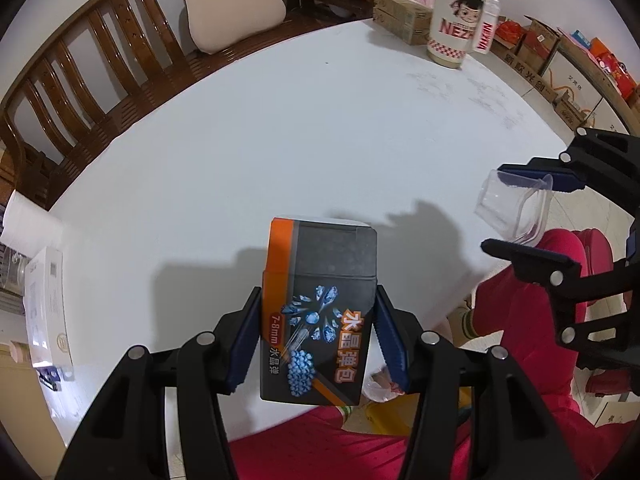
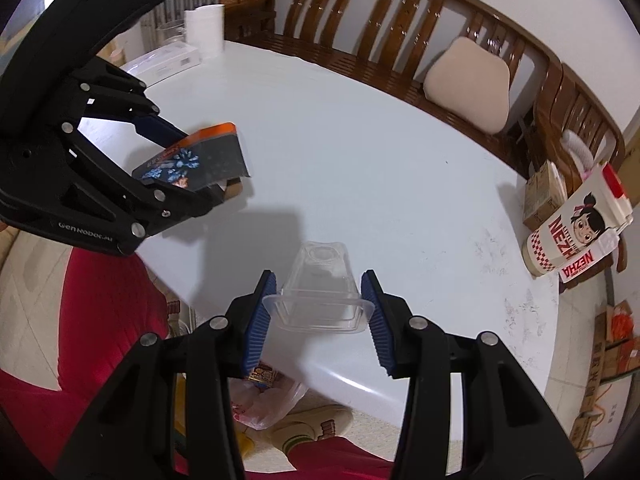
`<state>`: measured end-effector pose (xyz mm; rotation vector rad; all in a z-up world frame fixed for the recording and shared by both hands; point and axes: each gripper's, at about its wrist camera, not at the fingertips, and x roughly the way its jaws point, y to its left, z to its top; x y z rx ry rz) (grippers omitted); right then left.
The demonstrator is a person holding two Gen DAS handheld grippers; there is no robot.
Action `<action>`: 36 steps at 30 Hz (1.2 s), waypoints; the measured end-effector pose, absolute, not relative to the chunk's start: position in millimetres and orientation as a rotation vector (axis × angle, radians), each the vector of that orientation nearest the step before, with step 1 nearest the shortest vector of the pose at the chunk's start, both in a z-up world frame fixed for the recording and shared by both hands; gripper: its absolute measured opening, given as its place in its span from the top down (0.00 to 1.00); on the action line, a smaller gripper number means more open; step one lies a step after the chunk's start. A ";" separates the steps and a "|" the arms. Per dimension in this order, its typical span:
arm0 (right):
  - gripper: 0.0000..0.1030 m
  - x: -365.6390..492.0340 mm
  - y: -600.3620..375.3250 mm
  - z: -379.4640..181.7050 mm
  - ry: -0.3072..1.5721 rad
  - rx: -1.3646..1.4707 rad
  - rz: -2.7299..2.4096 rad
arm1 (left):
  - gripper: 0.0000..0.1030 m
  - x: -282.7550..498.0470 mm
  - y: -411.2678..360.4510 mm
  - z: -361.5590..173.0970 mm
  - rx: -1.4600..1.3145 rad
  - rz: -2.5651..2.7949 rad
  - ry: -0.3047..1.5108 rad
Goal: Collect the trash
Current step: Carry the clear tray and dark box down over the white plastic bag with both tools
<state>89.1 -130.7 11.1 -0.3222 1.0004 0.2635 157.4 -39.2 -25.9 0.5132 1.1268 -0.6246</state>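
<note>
My left gripper (image 1: 318, 320) is shut on a dark grey and orange cardboard box (image 1: 320, 312) printed with blue crystals, held above the near edge of the white table (image 1: 260, 140). In the right wrist view the same box (image 2: 200, 160) hangs at the left in the left gripper (image 2: 192, 160). My right gripper (image 2: 320, 304) is shut on a clear plastic cup (image 2: 320, 292), its pads pressing the rim. That cup (image 1: 516, 208) and the right gripper (image 1: 520, 216) show at the right of the left wrist view. Below the table edge lies a plastic bag (image 2: 264, 400) with wrappers in it.
A tall NEZHA cup (image 1: 456, 16) and a brown carton (image 1: 400, 16) stand at the table's far side. A white box (image 2: 164, 62) and a paper roll (image 2: 206, 30) sit at the other end. Wooden benches (image 2: 400, 20) with a beige cushion (image 2: 468, 80) ring the table. Red-clad legs (image 1: 528, 320) are below.
</note>
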 end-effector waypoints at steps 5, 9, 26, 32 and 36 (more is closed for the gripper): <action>0.57 66.9 -115.5 11.6 0.985 -0.350 0.286 | 0.49 132.6 -31.6 -28.0 0.514 -0.632 1.119; 0.57 51.6 -106.3 11.3 0.979 -0.363 0.299 | 0.49 115.2 -26.6 -32.4 0.512 -0.636 1.121; 0.57 -1.1 -85.5 -17.0 1.007 -0.379 0.311 | 0.49 55.1 -13.0 -74.4 0.505 -0.660 1.142; 0.57 -11.0 -85.8 -42.1 1.059 -0.356 0.310 | 0.49 45.8 -10.5 -101.2 0.490 -0.671 1.182; 0.57 -14.1 -88.7 -63.5 1.097 -0.328 0.313 | 0.49 41.6 -12.7 -124.2 0.471 -0.683 1.210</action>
